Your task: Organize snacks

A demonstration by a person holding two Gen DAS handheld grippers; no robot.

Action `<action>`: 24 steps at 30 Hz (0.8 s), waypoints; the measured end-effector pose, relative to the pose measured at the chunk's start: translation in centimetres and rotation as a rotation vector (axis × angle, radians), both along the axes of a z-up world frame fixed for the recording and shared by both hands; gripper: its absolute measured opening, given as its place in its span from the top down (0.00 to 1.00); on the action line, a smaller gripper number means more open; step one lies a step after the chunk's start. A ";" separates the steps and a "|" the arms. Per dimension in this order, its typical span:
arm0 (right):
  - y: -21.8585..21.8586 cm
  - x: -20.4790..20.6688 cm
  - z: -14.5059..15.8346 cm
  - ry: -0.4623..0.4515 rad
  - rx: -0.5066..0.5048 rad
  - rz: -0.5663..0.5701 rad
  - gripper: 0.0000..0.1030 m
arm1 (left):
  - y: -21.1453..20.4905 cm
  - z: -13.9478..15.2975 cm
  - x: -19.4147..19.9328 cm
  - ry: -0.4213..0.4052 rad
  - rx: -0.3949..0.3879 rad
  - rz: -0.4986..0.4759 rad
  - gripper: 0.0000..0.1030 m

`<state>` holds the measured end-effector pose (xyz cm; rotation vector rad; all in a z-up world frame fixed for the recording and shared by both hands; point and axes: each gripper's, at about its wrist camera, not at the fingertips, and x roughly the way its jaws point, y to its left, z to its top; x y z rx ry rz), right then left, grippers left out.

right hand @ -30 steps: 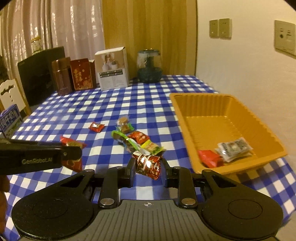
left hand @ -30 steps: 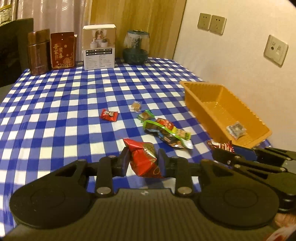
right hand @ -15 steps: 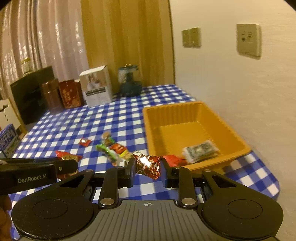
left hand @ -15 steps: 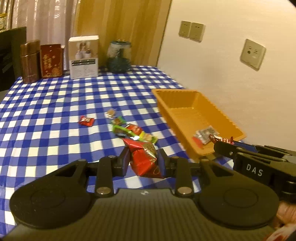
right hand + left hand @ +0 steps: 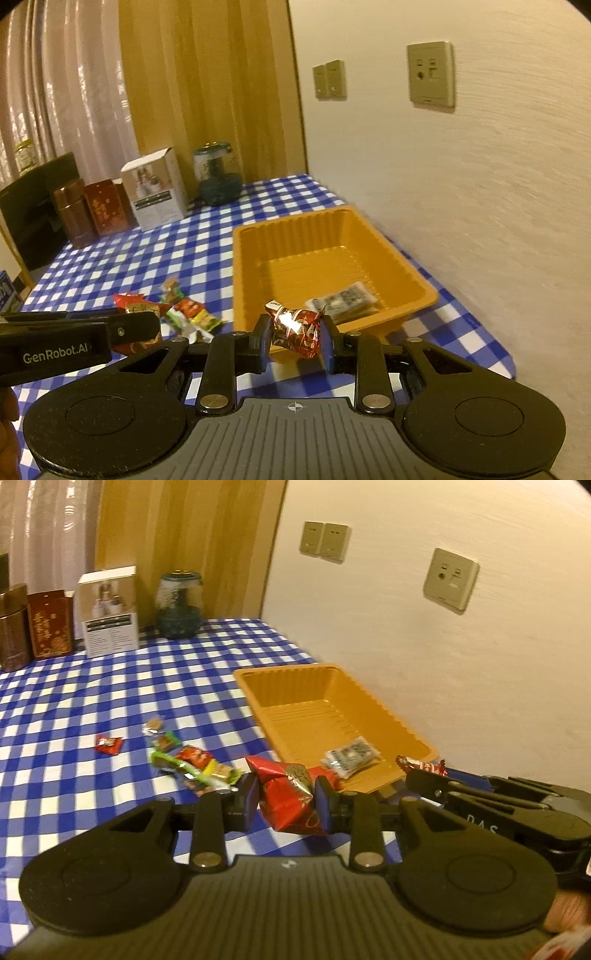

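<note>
My left gripper [image 5: 284,797] is shut on a red foil snack packet [image 5: 288,797], held above the table just left of the orange tray's near corner. My right gripper [image 5: 293,332] is shut on a smaller shiny red wrapped candy [image 5: 293,326], hanging in front of the near edge of the orange tray [image 5: 243,266]. The tray [image 5: 258,690] holds a silver-grey packet [image 5: 343,301] near its front. A pile of loose snacks [image 5: 192,764] and a single red candy [image 5: 108,744] lie on the checked cloth left of the tray. The right gripper's tip [image 5: 424,771] shows in the left wrist view with its candy.
A blue-and-white checked tablecloth [image 5: 74,701] covers the table. At the back stand a white box [image 5: 109,613], a red box [image 5: 50,626], a brown canister [image 5: 13,627] and a glass jar [image 5: 180,605]. The wall with sockets [image 5: 448,579] runs close along the tray's right side.
Both grippers have moved right and up with their snacks, from over the loose pile toward the tray's near end. The tray now sits more central in both views.
</note>
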<state>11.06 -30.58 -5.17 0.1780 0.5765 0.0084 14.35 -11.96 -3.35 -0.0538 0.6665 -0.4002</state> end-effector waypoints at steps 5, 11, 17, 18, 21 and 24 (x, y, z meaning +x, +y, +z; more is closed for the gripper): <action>-1.5 0.4 0.0 0.005 -0.001 -0.014 0.73 | -1.7 0.0 0.6 0.003 -0.003 -0.030 0.72; -2.9 1.4 0.0 0.004 -0.012 -0.023 0.73 | -3.5 -0.1 1.4 0.005 -0.003 -0.062 0.72; -4.4 3.1 0.3 -0.001 -0.031 -0.029 0.73 | -4.7 -0.5 2.8 0.006 -0.005 -0.079 0.72; -4.6 3.5 0.3 -0.003 -0.037 -0.029 0.73 | -4.9 -0.6 3.1 0.006 -0.004 -0.081 0.72; -5.2 4.4 0.1 -0.001 -0.040 -0.026 0.73 | -5.3 -0.9 3.9 0.007 -0.001 -0.087 0.72; -5.6 5.5 -0.2 0.006 -0.041 -0.018 0.73 | -5.7 -1.2 4.8 0.011 0.002 -0.091 0.72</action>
